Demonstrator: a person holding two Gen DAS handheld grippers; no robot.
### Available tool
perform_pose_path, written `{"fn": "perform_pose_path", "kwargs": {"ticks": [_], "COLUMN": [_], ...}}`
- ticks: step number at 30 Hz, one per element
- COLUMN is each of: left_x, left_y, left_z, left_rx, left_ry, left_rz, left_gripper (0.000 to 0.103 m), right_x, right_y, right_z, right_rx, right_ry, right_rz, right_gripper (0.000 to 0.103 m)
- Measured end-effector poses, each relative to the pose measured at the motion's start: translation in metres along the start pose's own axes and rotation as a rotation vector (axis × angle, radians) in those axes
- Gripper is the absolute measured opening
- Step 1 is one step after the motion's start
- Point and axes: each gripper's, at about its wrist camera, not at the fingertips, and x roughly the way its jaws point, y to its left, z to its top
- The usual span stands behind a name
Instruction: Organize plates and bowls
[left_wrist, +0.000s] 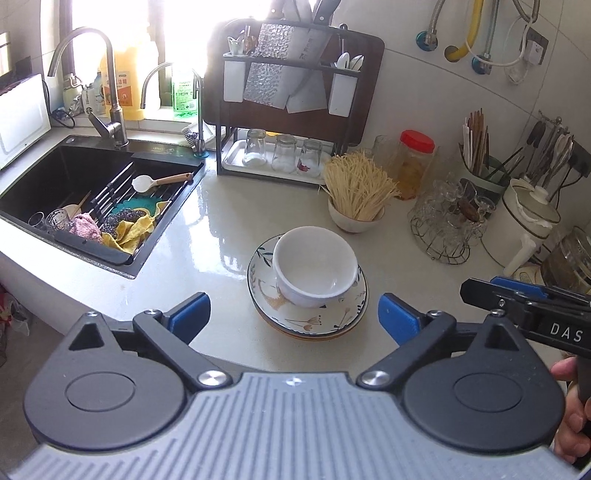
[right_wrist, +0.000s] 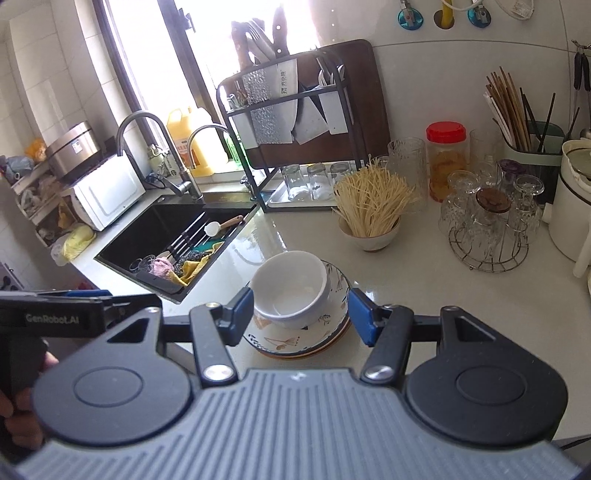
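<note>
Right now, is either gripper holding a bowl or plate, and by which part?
Nothing is held. The left gripper and right gripper are both open, short of the white bowl on the stacked plates.

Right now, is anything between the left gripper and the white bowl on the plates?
Nothing visible. The left gripper is open with bare counter ahead, and the white bowl sits uncovered on the stacked plates.

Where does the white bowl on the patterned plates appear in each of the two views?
Left wrist view: the white bowl is near the centre, above the gap between the tongs.
Right wrist view: it is at the centre, between the blue tips.
Shared landmark: the small bowl of dry noodles, behind it to the right.
</note>
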Motion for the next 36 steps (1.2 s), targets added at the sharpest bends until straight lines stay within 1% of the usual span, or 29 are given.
{"fn": "perform_pose_path", "kwargs": {"ticks": [5,8,11,12,14,15,16,17,21,27,36], "left_x": [-0.004,-0.005,-0.005,-0.005,-0.008,-0.009,-0.009,-0.009,-0.006,-0.002,0.004], "left_y": [-0.009,-0.012,-0.014,-0.015,-0.017,-0.018,-0.019,-0.020,-0.023,-0.024,-0.026], "left_z": [-0.005,-0.004,-0.002,-0.002,-0.001,-0.001,0.000,0.000,-0.001,0.000,0.001], "left_rx": [0.010,0.012,0.007,0.003,-0.009,-0.013,-0.015,-0.017,-0.012,-0.011,-0.005], "left_ry": [0.011,0.017,0.025,0.029,0.030,0.029,0.030,0.030,0.033,0.036,0.050], "left_rz": [0.014,0.025,0.034,0.036,0.031,0.031,0.034,0.037,0.040,0.035,0.027], "left_gripper": [0.099,0.099,0.099,0.099,0.100,0.100,0.100,0.100,0.100,0.100,0.100], "right_x": [-0.004,-0.007,-0.010,-0.010,-0.011,-0.011,-0.011,-0.011,-0.009,-0.010,-0.007], "right_y": [-0.004,-0.005,-0.005,-0.005,-0.006,-0.006,-0.007,-0.008,-0.013,-0.018,-0.019], "right_z": [-0.004,-0.005,-0.002,-0.002,-0.001,-0.001,-0.001,0.000,0.002,0.005,0.004], "right_rx": [0.007,0.000,-0.027,-0.036,-0.041,-0.043,-0.045,-0.043,-0.026,-0.007,0.005], "right_ry": [0.007,0.003,-0.002,-0.003,-0.017,-0.027,-0.033,-0.036,-0.031,-0.034,-0.008], "right_rz": [-0.017,-0.023,-0.026,-0.028,-0.026,-0.026,-0.029,-0.030,-0.026,-0.043,-0.058], "right_gripper": [0.060,0.064,0.064,0.067,0.092,0.095,0.101,0.103,0.103,0.103,0.103]}}
